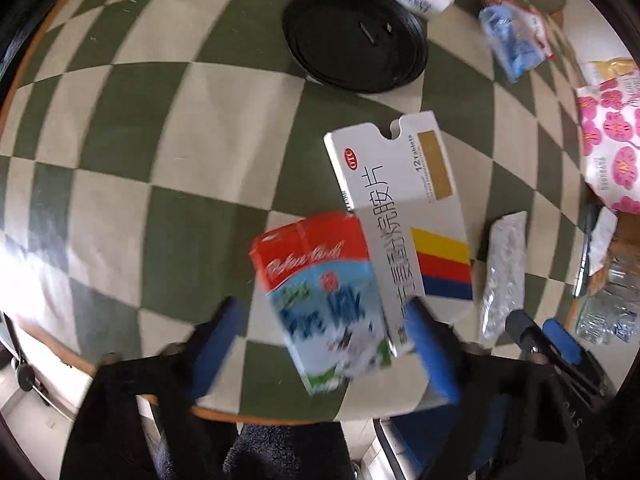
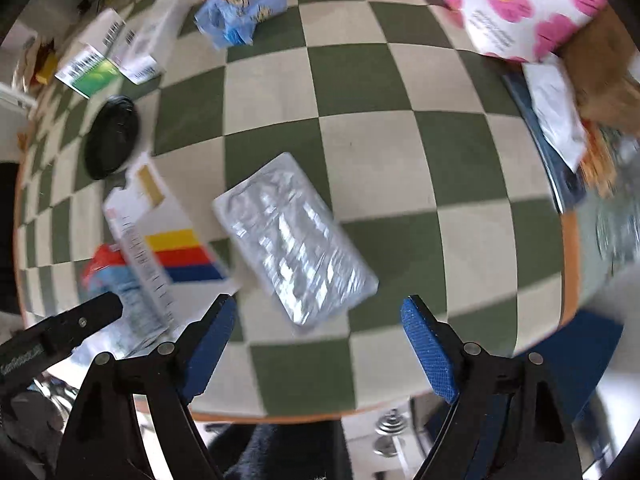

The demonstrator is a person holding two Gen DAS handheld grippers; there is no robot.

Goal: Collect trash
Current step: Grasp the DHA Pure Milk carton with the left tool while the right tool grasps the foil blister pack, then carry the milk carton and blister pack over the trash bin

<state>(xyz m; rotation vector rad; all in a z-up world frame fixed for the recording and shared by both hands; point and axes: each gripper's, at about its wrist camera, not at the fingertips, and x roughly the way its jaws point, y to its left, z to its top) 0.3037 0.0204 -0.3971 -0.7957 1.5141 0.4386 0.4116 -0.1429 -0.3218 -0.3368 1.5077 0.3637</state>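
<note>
Two tools work over the bench: the left tool [image 1: 332,344], jaws wide, straddles one milk carton [image 1: 324,300] leaning beside one pill box [image 1: 404,216] and should center before squeezing, while the right tool [image 2: 316,344] hangs agape near one foil pack [image 2: 294,236] just right of the box.

Milk carton [image 1: 324,300] motion-blurred; text illegible. Pill box [image 1: 404,216] partly hidden behind carton. Floral pkg [image 2: 516,4] cut off at frame edge.

Bright daylight. Glare whitens the left edge of the left wrist view. Motion blur smears the milk carton [image 1: 324,300] there and the right edge of the right view. Fisheye bends the checkered desk [image 2: 360,80].
</note>
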